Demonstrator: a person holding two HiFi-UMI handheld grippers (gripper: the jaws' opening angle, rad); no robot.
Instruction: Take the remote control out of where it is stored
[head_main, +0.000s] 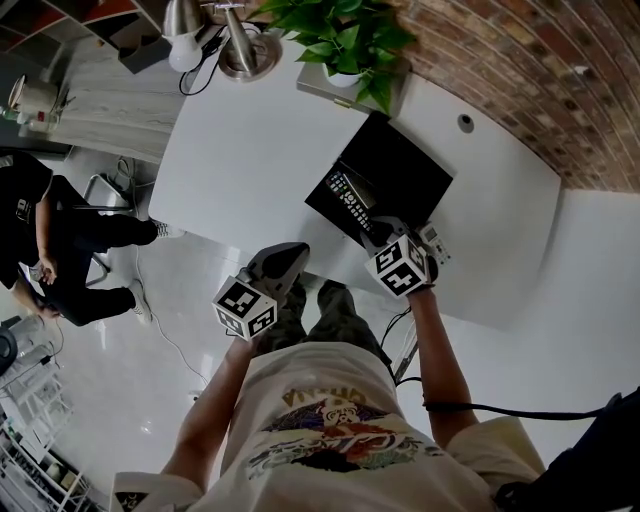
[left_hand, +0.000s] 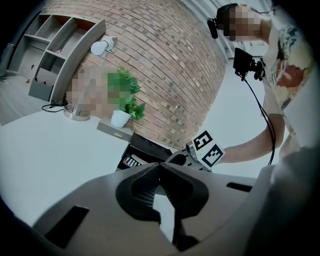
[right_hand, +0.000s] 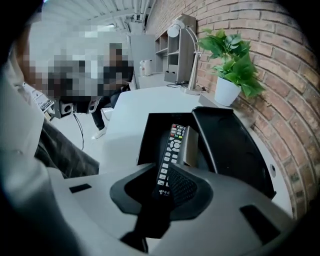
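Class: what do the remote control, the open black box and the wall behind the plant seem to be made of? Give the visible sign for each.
The remote control is probably matt black plastic, judging by its small moulded, coloured buttons. The box is unclear, perhaps coated card or plastic: smooth dark faces with a soft sheen. The wall is brick or brick facing: rough reddish blocks with pale joints.

You have no legible text here: the logo at the 6 o'clock end of the remote control (right_hand: 171, 150) is too small to read.
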